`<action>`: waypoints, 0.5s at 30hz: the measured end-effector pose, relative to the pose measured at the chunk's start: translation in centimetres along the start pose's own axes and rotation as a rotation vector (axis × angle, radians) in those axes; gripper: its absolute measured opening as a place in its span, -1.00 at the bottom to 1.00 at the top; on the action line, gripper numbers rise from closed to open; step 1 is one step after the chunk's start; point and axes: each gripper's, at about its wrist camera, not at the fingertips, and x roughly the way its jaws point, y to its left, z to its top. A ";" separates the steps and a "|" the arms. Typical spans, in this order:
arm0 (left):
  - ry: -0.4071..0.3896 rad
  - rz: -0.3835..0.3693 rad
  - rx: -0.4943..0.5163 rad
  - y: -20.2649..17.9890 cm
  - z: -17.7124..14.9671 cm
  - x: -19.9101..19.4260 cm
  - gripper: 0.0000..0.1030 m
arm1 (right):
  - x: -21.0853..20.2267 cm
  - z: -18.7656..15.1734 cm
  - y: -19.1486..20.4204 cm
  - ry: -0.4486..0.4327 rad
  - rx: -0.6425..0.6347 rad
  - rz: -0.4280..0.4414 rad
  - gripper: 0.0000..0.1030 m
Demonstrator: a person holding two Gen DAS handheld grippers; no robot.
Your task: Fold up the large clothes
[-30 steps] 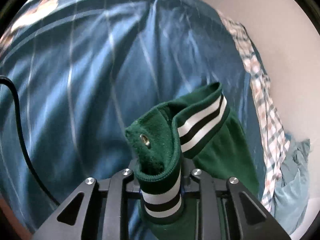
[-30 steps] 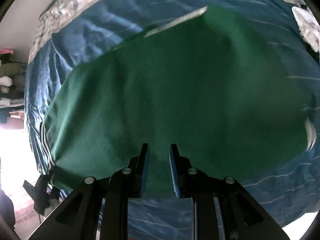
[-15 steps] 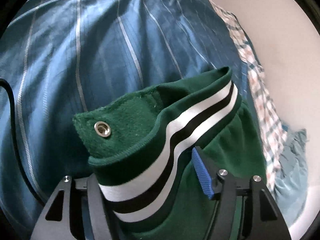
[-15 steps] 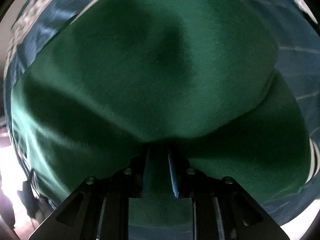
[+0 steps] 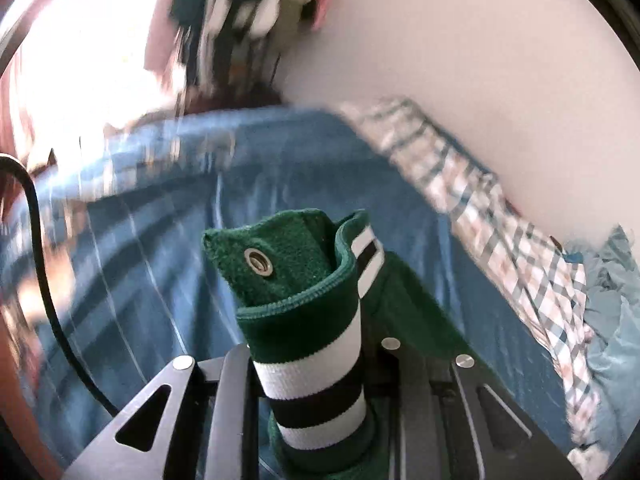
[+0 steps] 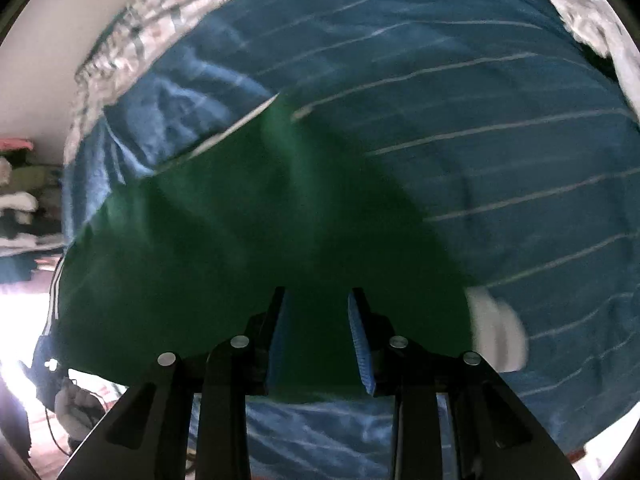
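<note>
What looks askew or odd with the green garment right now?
The green garment is held only by the left gripper, bunched at its striped waistband; the right gripper is open, gripping nothing.

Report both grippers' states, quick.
Left gripper: shut on the green garment's striped waistband.
Right gripper: open, green fabric lies between its fingers, not pinched.

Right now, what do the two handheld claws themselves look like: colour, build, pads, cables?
Both are matte black with angular linkage arms, triangular cut-outs and round silver rivets. The right claw has ribbed blue pads lining the inner faces of its fingers. On the left claw the pads are hidden by fabric. A black cable loops along the left edge of the left wrist view. No markings or sleeves show.
</note>
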 end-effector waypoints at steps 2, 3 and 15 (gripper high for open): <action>-0.045 0.003 0.085 -0.9 1.9 -1.8 -0.65 | -0.7 -1.0 -1.2 0.010 0.029 0.022 -0.36; -0.050 -0.018 0.133 -2.0 2.6 -2.8 -0.65 | -0.5 -1.6 -1.3 0.014 0.041 0.036 -0.36; 0.205 -0.488 0.576 -25.3 -16.1 -7.8 -0.68 | 7.3 -4.8 -7.4 0.053 0.258 -0.003 -0.36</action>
